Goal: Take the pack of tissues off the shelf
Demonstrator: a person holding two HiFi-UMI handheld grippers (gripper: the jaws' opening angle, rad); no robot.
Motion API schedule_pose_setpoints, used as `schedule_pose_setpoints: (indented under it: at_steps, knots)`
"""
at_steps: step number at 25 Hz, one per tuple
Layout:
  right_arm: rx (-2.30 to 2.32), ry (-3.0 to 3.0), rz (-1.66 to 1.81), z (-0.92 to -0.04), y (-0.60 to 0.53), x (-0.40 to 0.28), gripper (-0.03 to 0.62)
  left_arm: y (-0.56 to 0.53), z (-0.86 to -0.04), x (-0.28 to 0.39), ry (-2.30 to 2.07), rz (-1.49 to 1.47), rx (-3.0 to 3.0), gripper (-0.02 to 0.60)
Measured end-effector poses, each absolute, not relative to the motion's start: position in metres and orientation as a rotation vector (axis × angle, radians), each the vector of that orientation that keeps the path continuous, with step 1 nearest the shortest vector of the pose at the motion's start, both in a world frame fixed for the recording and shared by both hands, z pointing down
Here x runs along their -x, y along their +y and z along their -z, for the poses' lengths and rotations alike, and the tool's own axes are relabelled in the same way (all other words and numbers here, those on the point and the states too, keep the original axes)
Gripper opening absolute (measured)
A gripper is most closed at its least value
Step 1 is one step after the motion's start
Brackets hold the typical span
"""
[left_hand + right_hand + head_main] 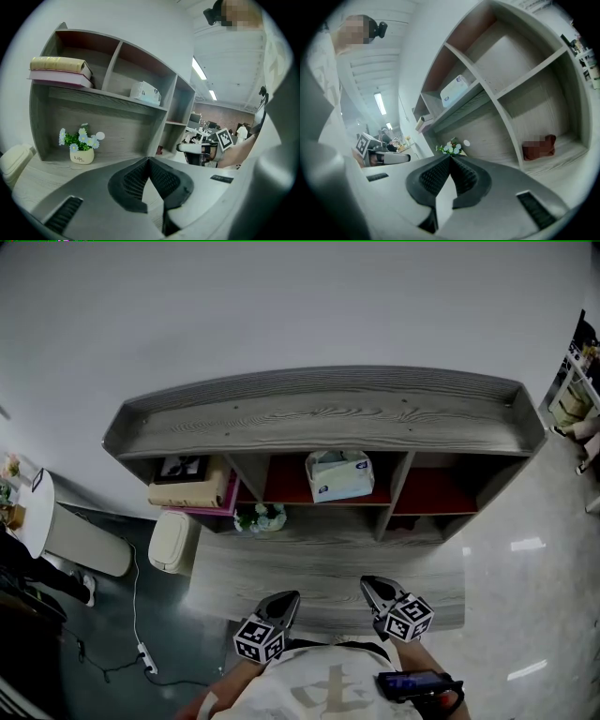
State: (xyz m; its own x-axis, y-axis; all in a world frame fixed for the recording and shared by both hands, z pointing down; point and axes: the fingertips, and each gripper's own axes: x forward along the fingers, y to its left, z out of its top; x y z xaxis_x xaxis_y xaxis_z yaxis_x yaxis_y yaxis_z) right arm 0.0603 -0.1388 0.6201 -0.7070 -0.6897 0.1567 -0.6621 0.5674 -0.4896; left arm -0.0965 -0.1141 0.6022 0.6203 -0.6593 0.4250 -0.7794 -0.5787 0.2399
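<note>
Far L, upper row of the shelf [328,413]: two books [187,491] lying flat. Below them, at 7 o'clock from the pack, is a small flower pot [261,517] on the lower board.

L gripper [289,597]: jaws pressed together, nothing btwn them. It sits low in front of the shelf, well apart from it.

Pack of tissues [339,474] sits in the middle compt of the upper row. It's at approx 1 o'clock from the L gripper and 11–12 o'clock from the R gripper [368,584]. Long axis runs 9-to-3 across the compt, broad face toward the grippers. R gripper looks slightly nearer, so it prob has the straighter reach. Its jaws are closed tip to tip too, empty, so they'd need to open before any grab.

Materials: shelf is grey wood-grain board w/ a raised lip on top and reddish lining inside the compts. Pack is a soft, rounded block in crinkly white/pale-green wrap, likely squashy. Gripper pads are black ribbed rubber.
</note>
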Motion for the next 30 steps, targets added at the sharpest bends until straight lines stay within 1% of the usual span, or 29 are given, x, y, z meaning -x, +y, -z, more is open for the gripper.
schedule_pose_setpoints:
  at_steps: [15, 30]
  knots:
    - [1.293, 2.653, 0.781, -0.612, -0.160, -0.084, 0.005, -0.158, -0.584, 0.082, -1.078, -0.402, -2.513, 0.002]
    - [1.404, 2.585, 0.780, -0.603, -0.152, -0.081, 0.005, -0.212, -0.526, 0.070, -1.025, -0.285, -2.624, 0.002]
